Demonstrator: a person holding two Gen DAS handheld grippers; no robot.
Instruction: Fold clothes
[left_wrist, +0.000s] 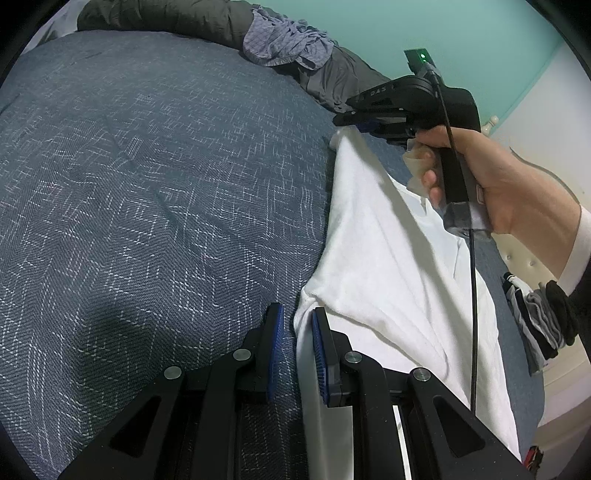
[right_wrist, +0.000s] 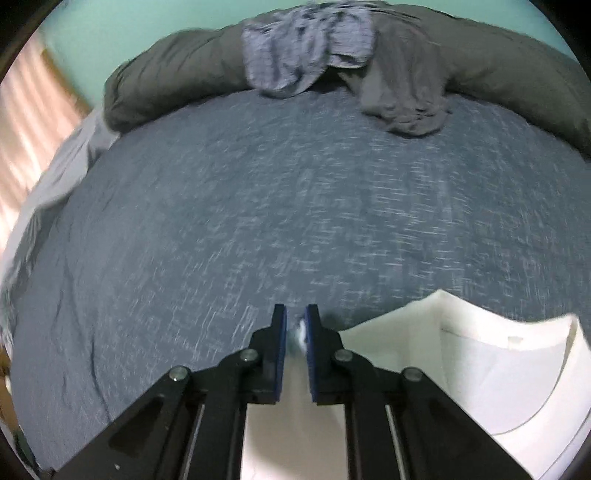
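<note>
A white garment (left_wrist: 388, 266) hangs stretched between the two grippers above the blue patterned bedspread (left_wrist: 147, 206). It is plain soft white cloth, and it runs in a taut, slanting sheet with long creases from one pinched corner to the other. In the right wrist view its neck opening (right_wrist: 509, 332) shows as a curved band with a small tag inside.

The left gripper (left_wrist: 298, 332) has its blue-padded fingers (left_wrist: 277, 343) drawn close on a lower edge of the white garment; the cloth passes down between them and is pinched there. The right gripper (right_wrist: 295, 332), held in the person's hand (left_wrist: 509, 177), is closed on a small bunched tip of the same garment, a scrap of white showing between its pads. A black cable (left_wrist: 472, 295) drops from its handle across the cloth.

At the far edge of the bedspread lies a rolled dark grey duvet (right_wrist: 166, 74). On it rest a crumpled blue checked garment (right_wrist: 303, 48) and a grey garment (right_wrist: 406, 96). Beside the bedspread's right edge, past the hand, a small stack of folded dark and grey clothes (left_wrist: 535, 325) sits.
</note>
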